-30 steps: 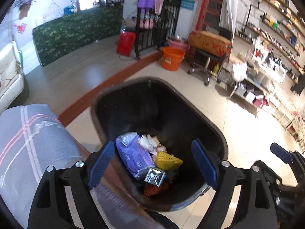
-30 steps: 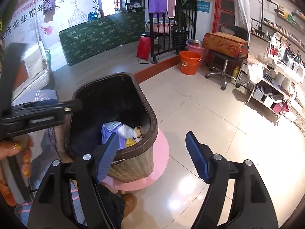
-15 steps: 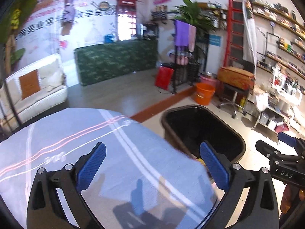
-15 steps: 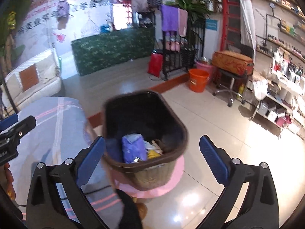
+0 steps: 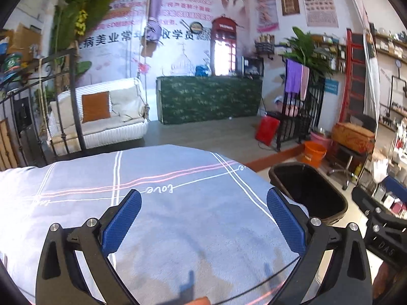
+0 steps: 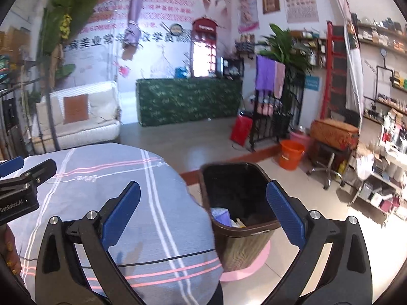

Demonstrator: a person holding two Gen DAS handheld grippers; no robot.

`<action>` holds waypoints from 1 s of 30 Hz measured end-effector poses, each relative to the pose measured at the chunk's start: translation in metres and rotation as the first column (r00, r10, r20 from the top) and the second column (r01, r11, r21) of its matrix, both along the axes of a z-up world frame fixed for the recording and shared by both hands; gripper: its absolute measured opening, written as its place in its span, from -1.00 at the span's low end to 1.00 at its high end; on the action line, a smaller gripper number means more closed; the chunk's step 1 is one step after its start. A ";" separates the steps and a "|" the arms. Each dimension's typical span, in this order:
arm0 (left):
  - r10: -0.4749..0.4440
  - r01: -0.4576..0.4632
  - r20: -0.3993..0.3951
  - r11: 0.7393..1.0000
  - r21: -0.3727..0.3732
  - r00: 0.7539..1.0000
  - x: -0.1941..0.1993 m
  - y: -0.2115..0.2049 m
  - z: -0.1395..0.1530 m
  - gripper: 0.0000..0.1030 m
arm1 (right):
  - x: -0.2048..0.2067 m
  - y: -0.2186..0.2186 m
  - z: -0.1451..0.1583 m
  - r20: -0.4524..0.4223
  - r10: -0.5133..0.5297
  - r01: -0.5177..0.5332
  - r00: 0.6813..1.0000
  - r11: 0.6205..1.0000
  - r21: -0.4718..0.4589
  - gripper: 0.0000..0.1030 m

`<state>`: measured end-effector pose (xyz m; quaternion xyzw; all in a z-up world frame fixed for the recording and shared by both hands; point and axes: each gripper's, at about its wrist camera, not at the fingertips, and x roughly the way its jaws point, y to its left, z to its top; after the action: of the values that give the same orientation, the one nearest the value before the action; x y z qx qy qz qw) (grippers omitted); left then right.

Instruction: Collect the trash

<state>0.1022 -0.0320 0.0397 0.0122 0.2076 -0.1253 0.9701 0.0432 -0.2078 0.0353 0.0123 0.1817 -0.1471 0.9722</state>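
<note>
Both grippers, left (image 5: 203, 225) and right (image 6: 203, 218), had swung from the bin (image 6: 239, 218) to the bed (image 5: 178, 203), jaws spread, empty; next trash sought.

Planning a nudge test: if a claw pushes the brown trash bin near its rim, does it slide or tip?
Probably tips before sliding: the trash bin looks tall and narrow at the base. It holds only a little trash, so it is likely light. The raised pink stand beneath adds a risk of falling off.

Trash bin (image 6: 239, 218): dark brown, woven-look sides, upright, open-topped; lower centre-right of right wrist view, standing on a pink round base (image 6: 250, 264).
Trash (image 6: 223, 216): purple wrapper and pale scraps low inside the bin.
</note>
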 end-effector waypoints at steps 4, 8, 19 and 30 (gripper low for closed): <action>0.021 -0.021 0.022 1.000 -0.012 1.000 -0.012 0.009 0.002 0.89 | -0.018 0.017 0.004 0.047 0.017 -0.015 0.999 0.999 -0.040 0.89; 0.047 -0.046 0.029 0.998 -0.035 0.998 -0.022 0.018 0.003 0.89 | -0.031 0.027 0.008 0.082 0.042 -0.037 0.996 0.998 -0.054 0.89; 0.093 -0.092 0.044 0.995 -0.035 0.995 -0.037 0.030 -0.002 0.90 | -0.040 0.037 0.015 0.105 0.078 -0.073 0.991 0.996 -0.051 0.89; 0.110 -0.107 0.066 0.994 -0.037 0.992 -0.043 0.032 0.000 0.90 | -0.042 0.035 0.017 0.102 0.080 -0.076 0.992 0.996 -0.050 0.89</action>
<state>0.0589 -0.0004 0.0394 -0.0109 0.1727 -0.0754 0.9820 0.0012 -0.1731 0.0520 -0.0095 0.1279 -0.1122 0.9854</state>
